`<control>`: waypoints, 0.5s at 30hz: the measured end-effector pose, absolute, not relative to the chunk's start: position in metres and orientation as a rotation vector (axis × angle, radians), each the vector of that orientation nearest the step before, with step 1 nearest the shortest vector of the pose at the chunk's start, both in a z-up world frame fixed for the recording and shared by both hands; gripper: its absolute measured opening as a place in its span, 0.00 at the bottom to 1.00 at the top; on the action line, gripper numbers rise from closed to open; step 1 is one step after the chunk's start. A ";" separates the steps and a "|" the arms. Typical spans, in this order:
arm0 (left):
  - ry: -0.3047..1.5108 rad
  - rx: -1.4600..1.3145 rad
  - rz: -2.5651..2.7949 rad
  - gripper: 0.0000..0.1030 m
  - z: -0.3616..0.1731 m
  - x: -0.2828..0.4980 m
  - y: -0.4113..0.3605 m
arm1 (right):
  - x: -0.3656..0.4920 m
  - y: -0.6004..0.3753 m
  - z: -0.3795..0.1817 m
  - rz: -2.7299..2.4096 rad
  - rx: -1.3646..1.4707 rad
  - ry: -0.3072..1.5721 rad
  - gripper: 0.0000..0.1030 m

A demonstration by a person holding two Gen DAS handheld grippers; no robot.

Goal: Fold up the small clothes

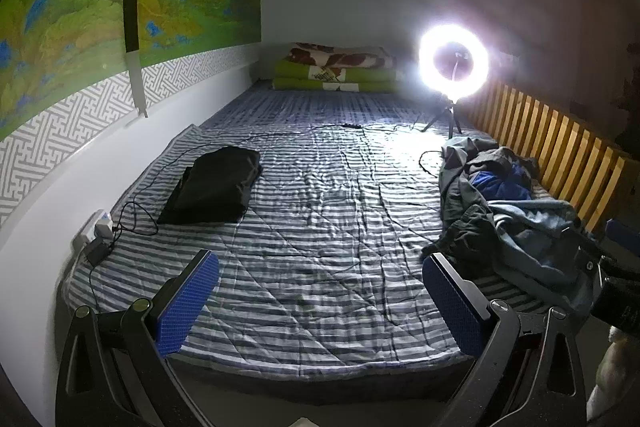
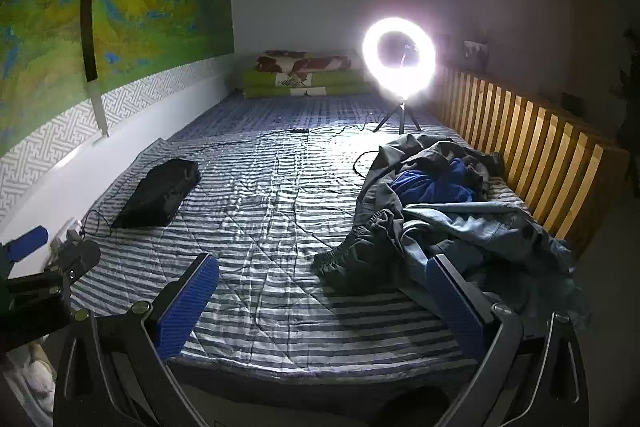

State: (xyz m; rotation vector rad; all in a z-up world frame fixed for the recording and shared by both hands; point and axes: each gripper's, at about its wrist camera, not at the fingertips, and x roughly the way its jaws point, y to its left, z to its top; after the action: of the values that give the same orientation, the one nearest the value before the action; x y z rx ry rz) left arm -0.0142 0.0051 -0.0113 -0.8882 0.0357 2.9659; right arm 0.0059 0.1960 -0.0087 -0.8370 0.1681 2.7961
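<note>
Clothes pile, one folded black garment, two open claws

Unfolded clothes pile: a loose, rumpled heap of grey, dark and faded blue-grey garments with a bright blue piece bunched near its top, lying on the right side of the striped bed beside the wooden slat rail. A dark garment with a gathered hem spills from its near edge. Folded black garment: a flat, neat rectangle lying alone on the left side, well apart from the pile.
</note>
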 end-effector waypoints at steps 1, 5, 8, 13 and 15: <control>0.033 -0.890 2.965 1.00 -0.011 -0.014 0.004 | 0.006 0.195 -0.008 2.796 -0.832 0.161 0.99; 0.030 -0.892 2.962 1.00 -0.013 -0.014 0.003 | 0.005 0.191 -0.007 2.806 -0.832 0.138 0.99; 0.038 -0.892 2.955 1.00 -0.014 -0.014 0.004 | 0.004 0.188 -0.009 2.809 -0.839 0.126 0.99; 0.028 -0.891 2.955 1.00 -0.014 -0.015 0.002 | 0.002 0.186 -0.011 2.815 -0.852 0.106 0.99; 0.028 -0.893 2.951 1.00 -0.013 -0.016 0.001 | 0.002 0.186 -0.011 2.817 -0.850 0.105 0.99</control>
State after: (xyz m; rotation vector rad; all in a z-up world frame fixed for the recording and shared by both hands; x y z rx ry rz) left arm -0.0163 0.0010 -0.0133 -0.8933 0.0275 2.9513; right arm 0.0017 0.1862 -0.0113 -0.8500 0.1053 2.8172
